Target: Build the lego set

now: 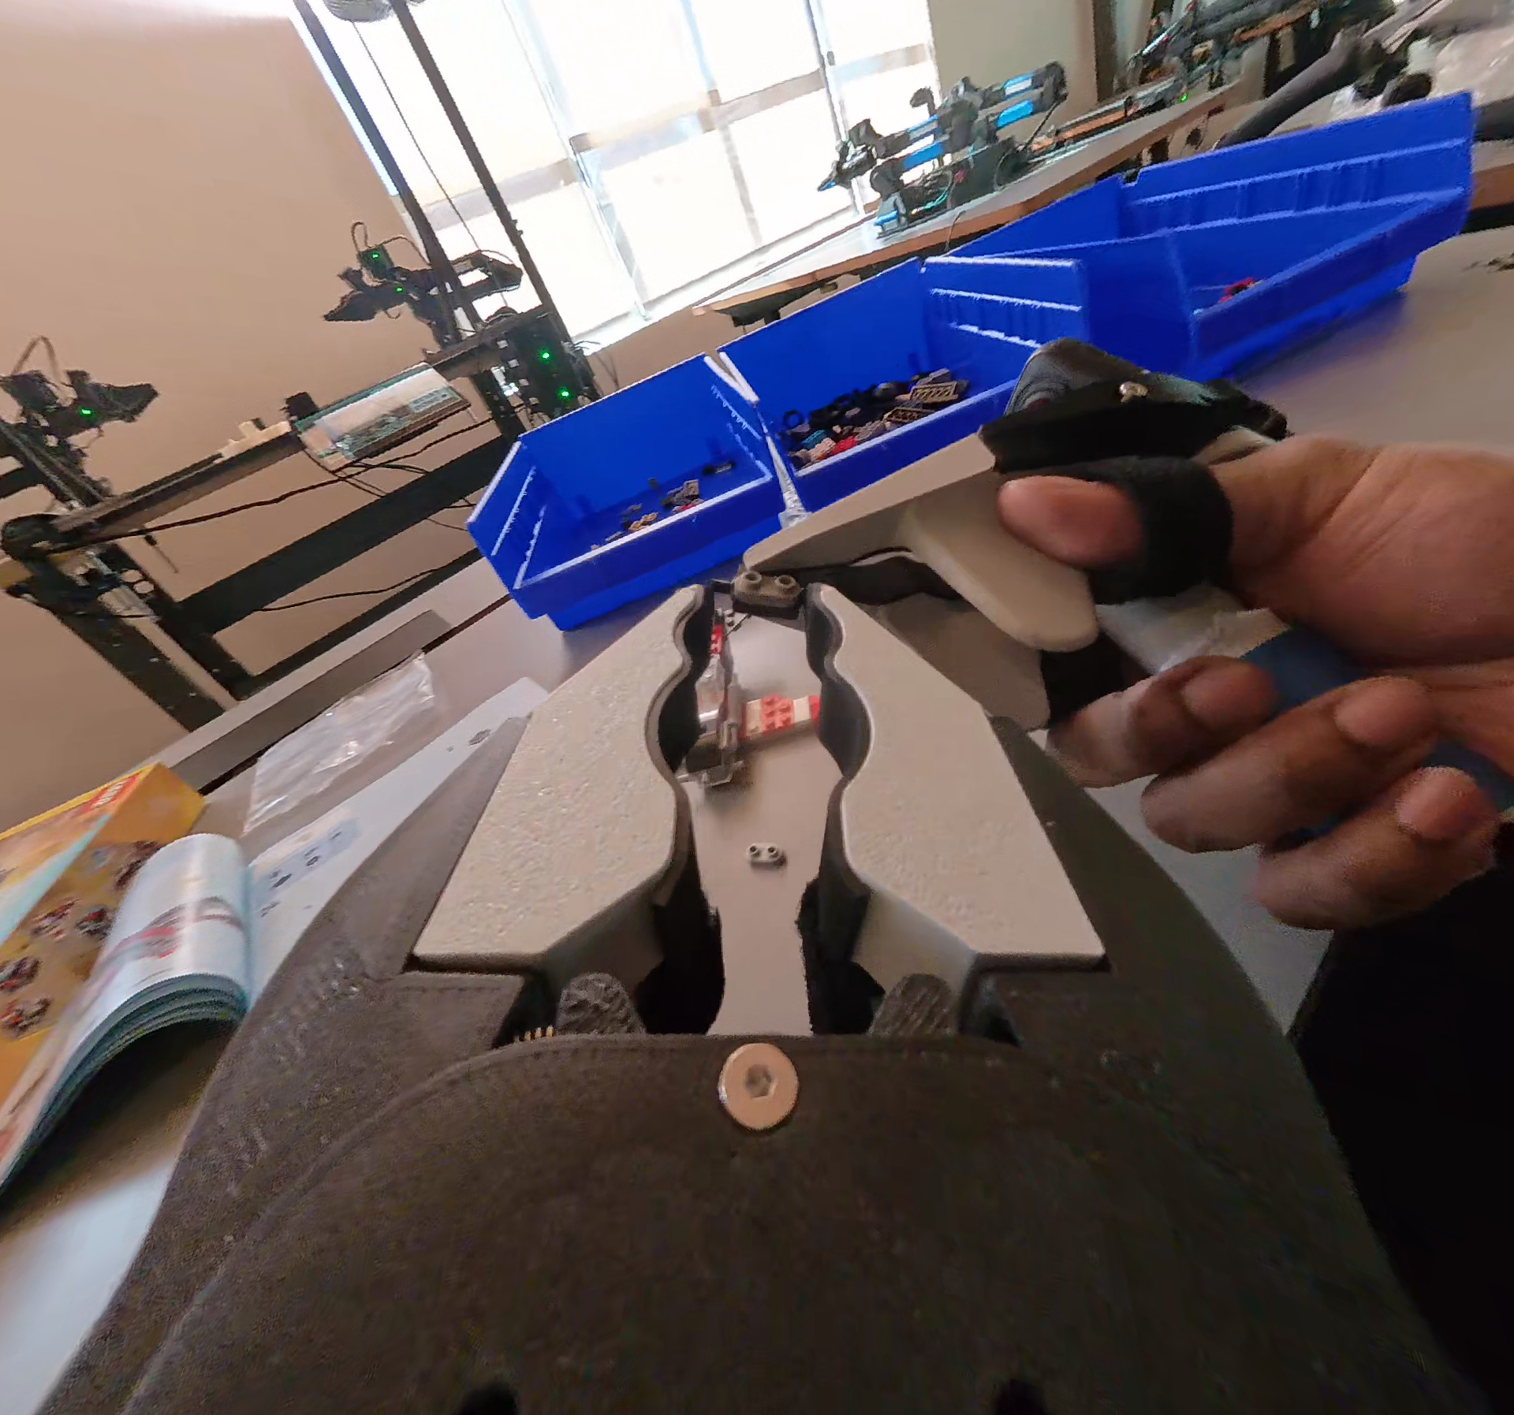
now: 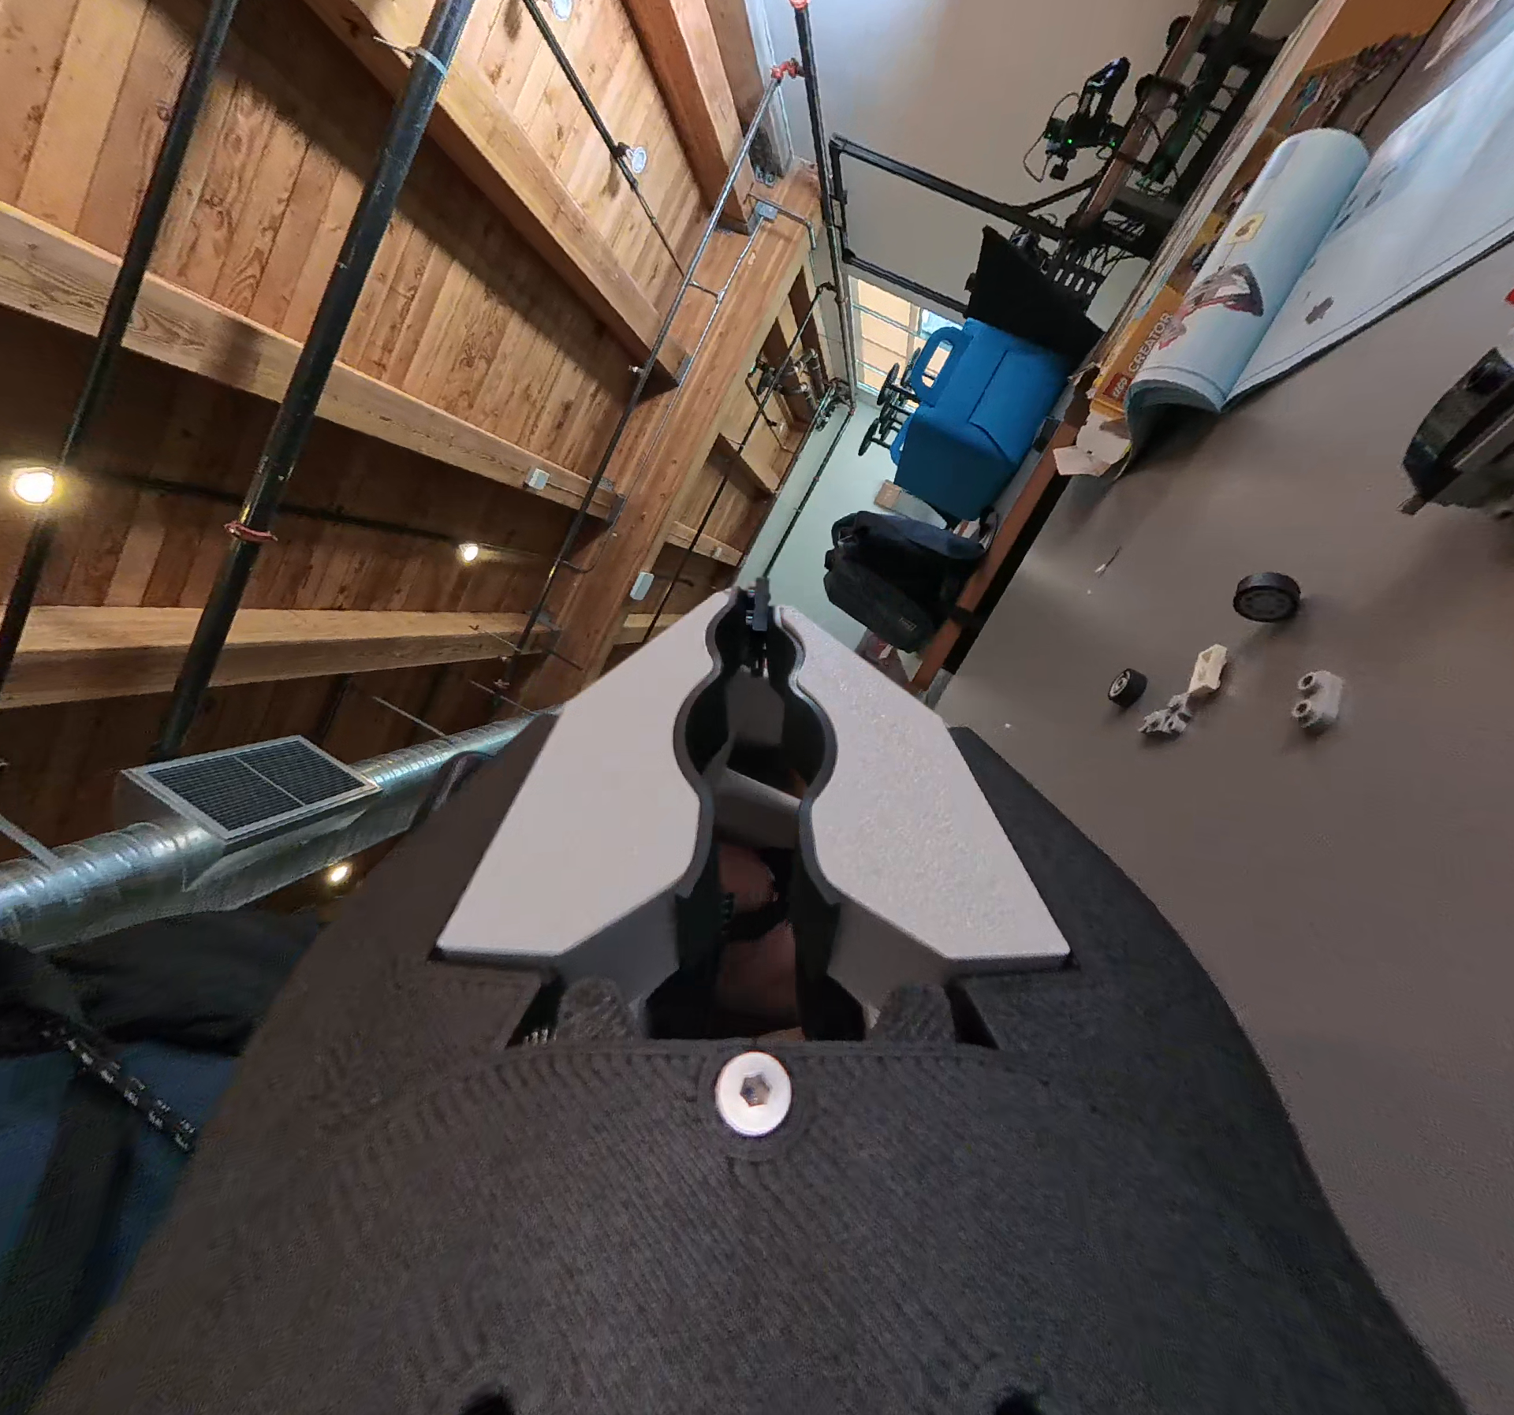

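Left wrist view: left gripper (image 1: pixel 766 598) clamps studded grey plate (image 1: pixel 768 588); right gripper (image 2: pixel 758 616) pinches thin black piece (image 2: pixel 758 612).

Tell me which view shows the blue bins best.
The left wrist view: the blue bins stand in a row on the table beyond the left gripper, their small parts visible. The right wrist view shows none of them.

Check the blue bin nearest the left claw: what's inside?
The nearest blue bin holds only a few small dark pieces scattered on its floor. Its near wall hides the front strip of the floor, so anything lying there can't be seen.
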Motion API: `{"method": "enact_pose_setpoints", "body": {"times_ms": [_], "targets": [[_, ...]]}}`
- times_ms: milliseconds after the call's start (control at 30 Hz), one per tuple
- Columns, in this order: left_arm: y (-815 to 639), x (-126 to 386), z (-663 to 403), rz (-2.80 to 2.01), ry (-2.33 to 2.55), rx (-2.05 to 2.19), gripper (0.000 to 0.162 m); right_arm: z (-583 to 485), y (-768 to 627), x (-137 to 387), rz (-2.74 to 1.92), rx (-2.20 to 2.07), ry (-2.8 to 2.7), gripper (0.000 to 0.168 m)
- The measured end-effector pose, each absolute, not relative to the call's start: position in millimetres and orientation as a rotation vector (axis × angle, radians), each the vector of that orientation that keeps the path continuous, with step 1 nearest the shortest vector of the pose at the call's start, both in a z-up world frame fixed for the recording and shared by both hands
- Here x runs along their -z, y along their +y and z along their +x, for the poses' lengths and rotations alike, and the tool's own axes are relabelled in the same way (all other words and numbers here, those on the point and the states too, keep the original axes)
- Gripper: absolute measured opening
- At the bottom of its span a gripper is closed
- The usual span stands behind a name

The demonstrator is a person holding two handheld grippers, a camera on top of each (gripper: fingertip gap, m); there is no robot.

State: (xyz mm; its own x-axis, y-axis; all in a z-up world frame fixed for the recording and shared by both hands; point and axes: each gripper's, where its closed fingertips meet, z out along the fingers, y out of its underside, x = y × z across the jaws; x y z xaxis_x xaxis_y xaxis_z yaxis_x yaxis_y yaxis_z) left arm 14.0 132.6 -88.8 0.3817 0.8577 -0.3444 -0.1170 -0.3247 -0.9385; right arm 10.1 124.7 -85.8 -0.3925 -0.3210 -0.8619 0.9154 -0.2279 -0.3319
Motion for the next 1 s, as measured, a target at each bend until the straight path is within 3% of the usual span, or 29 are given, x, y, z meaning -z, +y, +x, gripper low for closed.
{"method": "enact_pose_setpoints", "body": {"times_ms": [467, 1000], "targets": [[131.4, 84.1, 22.7, -1.618, -0.653, -1.332, 0.017, 18.6, 119.3, 82.0, 0.804, 1.734, 1.144, 0.004], [140.4, 82.2, 18.8, -1.560, -0.720, -1.156, 0.015, 14.8, 130.1, 81.1, 0.800, 1.807, 1.246, 0.004]]}}
